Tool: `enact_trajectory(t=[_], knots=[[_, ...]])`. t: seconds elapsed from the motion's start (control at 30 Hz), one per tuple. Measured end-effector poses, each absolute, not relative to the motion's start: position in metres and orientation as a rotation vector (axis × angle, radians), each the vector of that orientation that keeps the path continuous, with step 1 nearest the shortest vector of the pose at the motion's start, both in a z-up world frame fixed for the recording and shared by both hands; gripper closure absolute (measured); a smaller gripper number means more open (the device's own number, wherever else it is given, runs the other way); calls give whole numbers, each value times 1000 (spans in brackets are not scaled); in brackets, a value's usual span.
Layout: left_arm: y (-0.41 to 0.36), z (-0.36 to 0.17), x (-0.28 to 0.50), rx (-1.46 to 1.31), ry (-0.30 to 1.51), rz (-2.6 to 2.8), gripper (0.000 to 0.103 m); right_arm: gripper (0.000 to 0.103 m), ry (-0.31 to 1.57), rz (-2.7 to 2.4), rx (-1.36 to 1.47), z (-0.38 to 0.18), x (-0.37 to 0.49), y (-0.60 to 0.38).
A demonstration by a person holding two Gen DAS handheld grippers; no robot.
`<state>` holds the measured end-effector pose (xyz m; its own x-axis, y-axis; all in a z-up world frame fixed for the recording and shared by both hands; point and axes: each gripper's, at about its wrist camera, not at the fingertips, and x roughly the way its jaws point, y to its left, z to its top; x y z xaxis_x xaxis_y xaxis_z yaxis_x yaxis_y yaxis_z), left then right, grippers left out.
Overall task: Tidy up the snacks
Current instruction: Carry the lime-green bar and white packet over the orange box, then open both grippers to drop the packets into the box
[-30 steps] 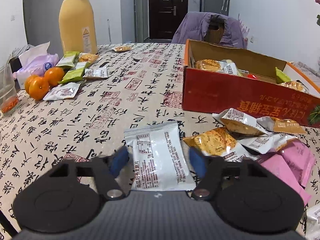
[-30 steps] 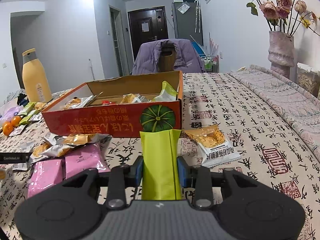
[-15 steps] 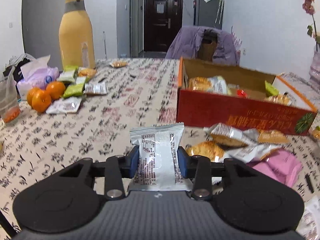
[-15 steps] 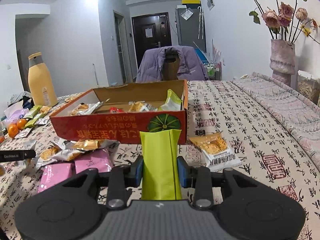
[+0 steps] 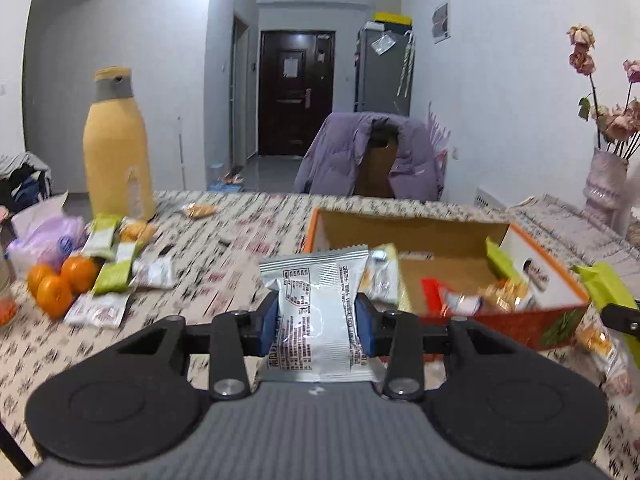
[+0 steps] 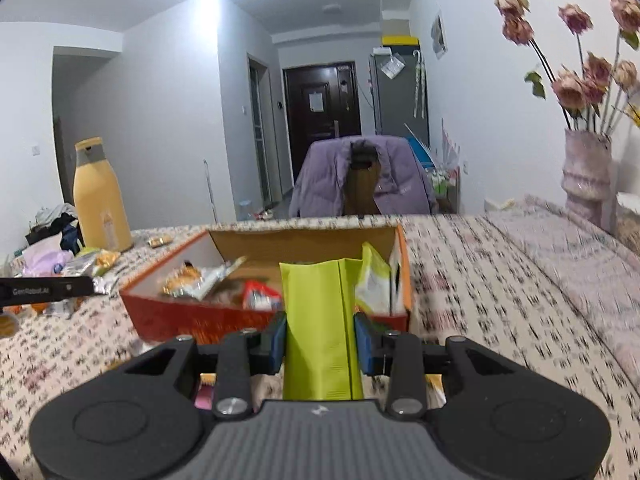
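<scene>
My left gripper (image 5: 317,330) is shut on a silver-white snack packet (image 5: 316,308), held off the table in front of the open red cardboard box (image 5: 536,322). That box holds several snacks. In the right wrist view my right gripper (image 6: 320,340) is shut on a lime-green packet (image 6: 320,320), raised just before the same red box (image 6: 188,318). The right gripper's green packet (image 5: 608,288) shows at the right edge of the left wrist view. The left gripper's black finger (image 6: 48,290) pokes in at the left of the right wrist view.
A tall yellow bottle (image 5: 118,148) stands at the back left beside oranges (image 5: 60,280), green and white packets (image 5: 116,276) and a tissue pack (image 5: 44,236). Pink packets (image 6: 204,396) lie under my right gripper. A vase of dried flowers (image 6: 586,176) stands right. A chair with a purple jacket (image 5: 372,152) is behind the table.
The left gripper closed on the silver-white packet and lifted it off the table. The right gripper rose with the green packet; both views now look into the box from higher up.
</scene>
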<state>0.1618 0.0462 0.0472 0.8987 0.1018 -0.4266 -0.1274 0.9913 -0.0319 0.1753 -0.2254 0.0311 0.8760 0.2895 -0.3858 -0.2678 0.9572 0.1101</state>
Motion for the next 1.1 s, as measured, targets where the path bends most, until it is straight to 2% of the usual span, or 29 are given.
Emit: enact_trajectory(t=[0.53,1.03,1.1], knots=[[29,71,250,-83,383,90,63,69,354,335,26,58,276,-177],[34,20,301,-105,445,90,63,68,437,330,11,11,324,-162],[34,18,299,-108,437,86,56,66,454,323,14,8,325,-162]])
